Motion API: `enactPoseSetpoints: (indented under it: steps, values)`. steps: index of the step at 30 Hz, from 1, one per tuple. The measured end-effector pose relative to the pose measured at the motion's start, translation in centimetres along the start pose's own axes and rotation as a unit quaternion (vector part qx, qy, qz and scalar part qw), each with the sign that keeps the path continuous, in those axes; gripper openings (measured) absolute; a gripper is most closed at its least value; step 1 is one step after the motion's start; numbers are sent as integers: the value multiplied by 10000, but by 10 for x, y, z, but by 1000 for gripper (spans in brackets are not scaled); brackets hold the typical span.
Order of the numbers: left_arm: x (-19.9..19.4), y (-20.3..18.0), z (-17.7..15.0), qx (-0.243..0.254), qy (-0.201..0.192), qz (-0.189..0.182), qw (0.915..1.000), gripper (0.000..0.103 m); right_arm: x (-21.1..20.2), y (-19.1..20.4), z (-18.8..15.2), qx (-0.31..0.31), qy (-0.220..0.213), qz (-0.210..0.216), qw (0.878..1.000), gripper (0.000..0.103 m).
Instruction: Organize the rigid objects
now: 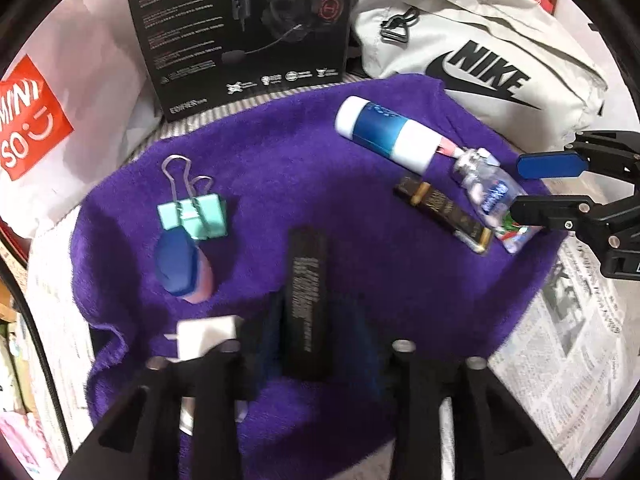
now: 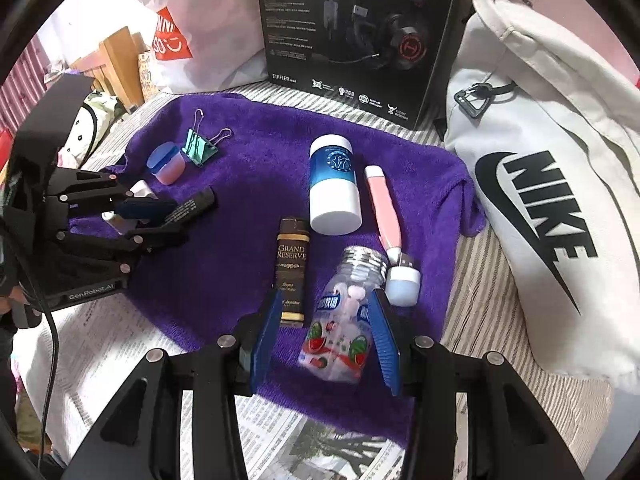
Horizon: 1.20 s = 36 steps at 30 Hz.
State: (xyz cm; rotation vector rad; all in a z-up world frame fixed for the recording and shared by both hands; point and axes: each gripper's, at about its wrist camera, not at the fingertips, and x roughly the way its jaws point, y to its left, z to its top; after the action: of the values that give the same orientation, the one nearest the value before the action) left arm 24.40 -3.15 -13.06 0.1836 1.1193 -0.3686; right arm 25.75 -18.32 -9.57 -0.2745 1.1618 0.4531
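Note:
On a purple towel (image 2: pixel 240 184) lie several objects. My left gripper (image 1: pixel 316 320) is shut on a black tube (image 1: pixel 306 300), also in the right wrist view (image 2: pixel 190 208). My right gripper (image 2: pixel 324 320) is open around a clear candy bottle (image 2: pixel 340 328) lying on the towel; its pads stand on either side, apart from it. A white and blue bottle (image 2: pixel 334 184), a pink knife (image 2: pixel 384 208), a dark Grand Reserve box (image 2: pixel 291 272), a pink jar with a blue lid (image 2: pixel 166 162) and a green binder clip (image 2: pixel 198 148) lie nearby.
A black headset box (image 2: pixel 360 28) stands behind the towel. A white Nike bag (image 2: pixel 552 200) lies at the right, a Miniso bag (image 1: pixel 32 120) at the left. A white charger (image 1: pixel 208 334) lies by my left fingers. Newspaper (image 2: pixel 120 344) covers the table front.

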Motion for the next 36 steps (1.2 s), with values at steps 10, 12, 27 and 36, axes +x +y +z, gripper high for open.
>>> enactPoseSetpoints:
  steps: [10,12,27,36]
  values:
    - [-19,-11,-10,-127,-134,293,9994,64,-42,-7,-39,458,-114,-108,9988,49]
    - [-29,-18,-11,-13,-204,464,9987,71,-54,-8,-49,594,-202,-142,9979,54]
    - [-125,-25,-69,-864,-633,677,9919,101,-113,13,-106,1605,-626,-347,9844,90]
    - [-155,-26,-101,-1177,-824,1133,9831,103,-121,40,-127,1658,-627,-762,9812,98]
